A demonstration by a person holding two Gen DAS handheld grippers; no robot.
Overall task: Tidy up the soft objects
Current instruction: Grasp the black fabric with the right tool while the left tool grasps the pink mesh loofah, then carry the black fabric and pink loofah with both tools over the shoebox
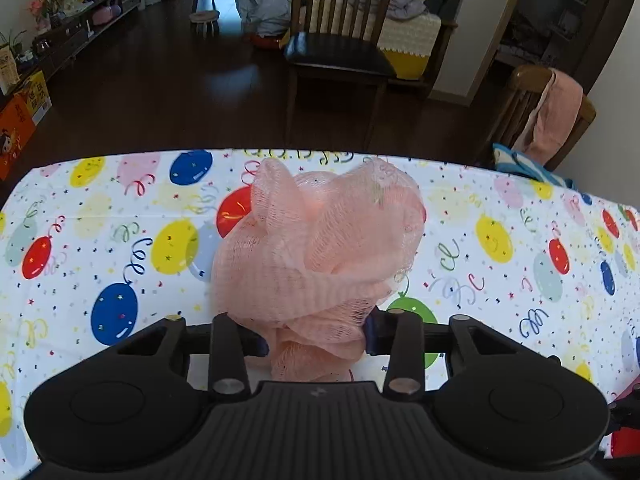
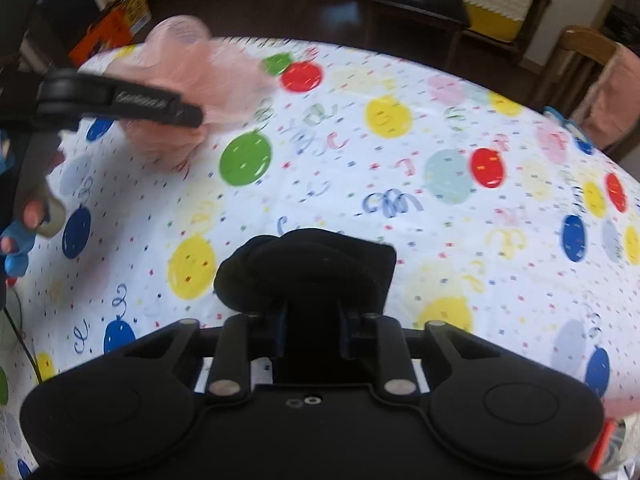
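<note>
Black fabric fills your right gripper (image 2: 312,332): its jaws are pinched on a rolled dark cloth bundle (image 2: 308,268), which looks like a sock or similar soft item, though the blur keeps you from being sure. The bundle sits low over the balloon-print tablecloth (image 2: 400,160), close to the near edge of the table. Your left gripper (image 1: 316,330) is clamped on the lower folds of a pink mesh bath pouf (image 1: 320,236), the netting bulging up and forward past the fingertips above the same cloth. From the right wrist view, that pouf (image 2: 188,80) shows at the upper left, blurred, with one black finger (image 2: 160,104) of the left gripper across it and your hand (image 2: 24,216) on the handle at the frame's left edge. The two soft objects are well apart on the table. Beyond the far table edge stands a wooden chair (image 1: 340,40) with a dark seat on the dark floor; to the right, a second chair (image 1: 536,112) has a pink towel (image 1: 556,116) draped over its back.
</note>
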